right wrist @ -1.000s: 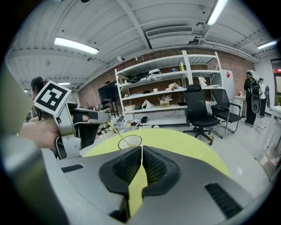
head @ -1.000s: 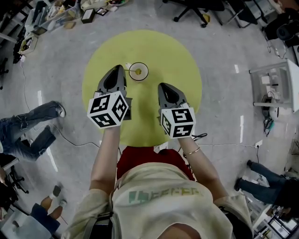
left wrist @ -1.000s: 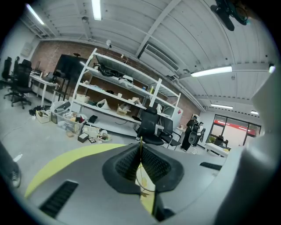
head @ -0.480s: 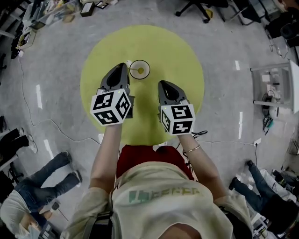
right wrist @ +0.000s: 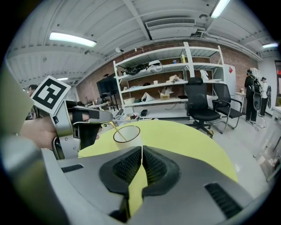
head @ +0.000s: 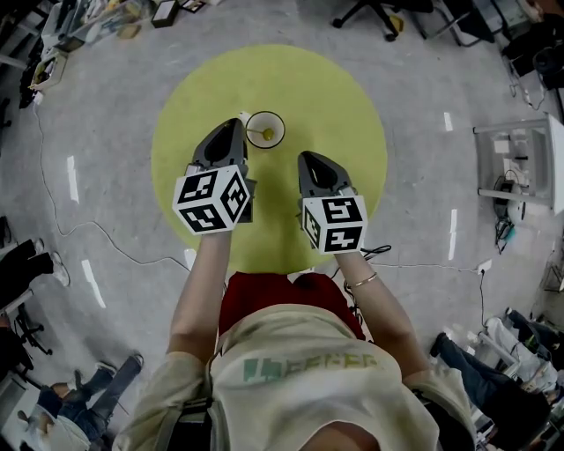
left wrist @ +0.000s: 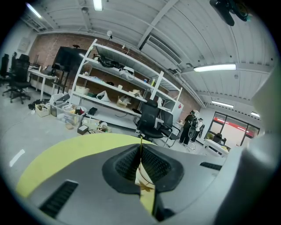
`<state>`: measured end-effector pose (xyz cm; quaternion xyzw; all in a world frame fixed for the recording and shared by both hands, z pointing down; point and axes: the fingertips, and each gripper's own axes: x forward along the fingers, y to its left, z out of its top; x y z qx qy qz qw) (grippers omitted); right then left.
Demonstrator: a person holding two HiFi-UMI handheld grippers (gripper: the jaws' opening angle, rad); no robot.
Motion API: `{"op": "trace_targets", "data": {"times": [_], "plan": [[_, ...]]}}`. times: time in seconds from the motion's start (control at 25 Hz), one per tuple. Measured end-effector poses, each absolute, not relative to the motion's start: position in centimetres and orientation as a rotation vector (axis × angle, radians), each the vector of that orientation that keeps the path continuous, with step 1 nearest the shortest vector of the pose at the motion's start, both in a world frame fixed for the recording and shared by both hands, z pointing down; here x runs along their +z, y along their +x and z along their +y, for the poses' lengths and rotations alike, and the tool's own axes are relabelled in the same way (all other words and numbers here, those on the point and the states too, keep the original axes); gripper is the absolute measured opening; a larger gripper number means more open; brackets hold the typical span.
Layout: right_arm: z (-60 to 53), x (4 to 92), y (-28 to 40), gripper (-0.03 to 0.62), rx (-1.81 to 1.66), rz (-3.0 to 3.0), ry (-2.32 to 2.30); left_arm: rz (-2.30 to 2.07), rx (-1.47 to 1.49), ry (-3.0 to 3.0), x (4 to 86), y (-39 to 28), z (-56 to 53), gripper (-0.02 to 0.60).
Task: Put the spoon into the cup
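A pale cup (head: 264, 129) with a dark rim stands on the round yellow table (head: 344, 106), just past my left gripper (head: 235, 124). In the right gripper view the left gripper (right wrist: 109, 119) is shut on the thin gold spoon (right wrist: 116, 129). The spoon slants down over the rim into the cup (right wrist: 128, 136). In the left gripper view, the shut jaws (left wrist: 141, 149) pinch the spoon's gold handle (left wrist: 141, 141). My right gripper (head: 308, 158) hovers over the table to the cup's right and nearer me. Its jaws (right wrist: 141, 151) are shut with nothing between them.
The table stands on a grey floor with cables (head: 106, 238). Office chairs (head: 374, 18) are beyond it, a white cart (head: 520, 163) to the right, and shelving (right wrist: 171, 88) along the brick wall. People's legs show at the lower left (head: 79, 396) and lower right (head: 493, 370).
Both grippers and the cup have barely shifted. The person on the floor at the left has moved down and out toward the lower left corner.
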<state>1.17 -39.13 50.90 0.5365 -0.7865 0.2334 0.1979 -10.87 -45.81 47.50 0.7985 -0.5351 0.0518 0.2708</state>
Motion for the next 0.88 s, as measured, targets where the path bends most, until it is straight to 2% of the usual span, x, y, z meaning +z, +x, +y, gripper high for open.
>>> {"op": "trace_targets", "data": {"times": [0.88], "plan": [[-38.99, 51.55, 1.46, 0.037, 0.669, -2.18, 1.495, -1.415, 0.129, 2.139, 48.38, -10.62, -46.63, 0.028]]}}
